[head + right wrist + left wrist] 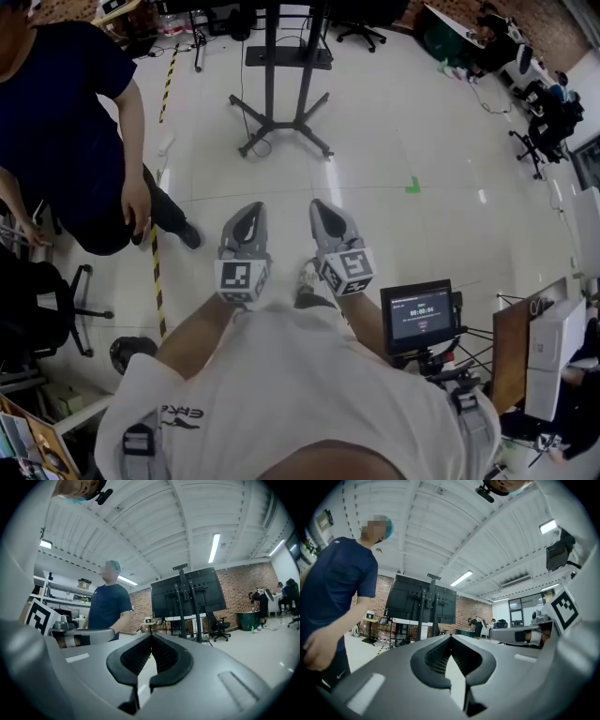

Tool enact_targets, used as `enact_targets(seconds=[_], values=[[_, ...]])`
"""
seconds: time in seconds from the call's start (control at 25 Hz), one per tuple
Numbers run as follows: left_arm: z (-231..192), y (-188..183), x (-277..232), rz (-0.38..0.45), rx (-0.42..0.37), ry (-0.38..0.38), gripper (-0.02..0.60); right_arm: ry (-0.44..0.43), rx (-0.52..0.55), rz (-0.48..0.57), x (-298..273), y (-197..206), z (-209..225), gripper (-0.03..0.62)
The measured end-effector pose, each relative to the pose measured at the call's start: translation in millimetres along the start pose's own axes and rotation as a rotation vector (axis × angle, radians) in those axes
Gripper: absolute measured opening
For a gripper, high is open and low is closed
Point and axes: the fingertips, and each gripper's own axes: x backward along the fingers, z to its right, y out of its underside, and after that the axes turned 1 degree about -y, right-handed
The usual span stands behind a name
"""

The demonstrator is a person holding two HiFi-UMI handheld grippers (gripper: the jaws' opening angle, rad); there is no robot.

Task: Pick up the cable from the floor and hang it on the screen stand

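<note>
The black screen stand (281, 94) rises at the far middle of the head view, its legs spread on the white tiled floor. A thin dark cable (260, 145) loops on the floor by the stand's front left leg. My left gripper (246, 214) and right gripper (323, 208) are held side by side close to my body, well short of the stand. Both point toward it and both are shut with nothing between the jaws. In the left gripper view the left gripper (450, 637) faces the stand (426, 606). In the right gripper view the right gripper (151, 634) also faces the stand (187, 597).
A person in a dark blue shirt (66, 131) stands at the left, near a yellow-black tape line (157, 272). An office chair (56, 300) is at the near left. A small screen on a tripod (420, 314) stands at my right. A green mark (412, 186) lies on the floor.
</note>
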Motion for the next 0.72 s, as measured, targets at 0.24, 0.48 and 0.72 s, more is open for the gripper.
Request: enact_targets(seconds=[0.24, 0.48, 0.72], values=[[-20.5, 3.2, -63.8, 0.01, -0.016, -0.039, 0.002, -0.021, -0.004, 0.005, -50.2, -1.6, 45.5, 0.006], [-23.2, -8.1, -162.3, -0.001, -0.023, -0.093, 0.002, -0.066, -0.018, -0.009, -108.1, -18.8, 124.1, 0.006], [-29.2, -11.4, -208.9, 0.023, -0.033, -0.133, 0.002, -0.091, -0.012, -0.01, -136.9, -21.6, 164.1, 0.006]])
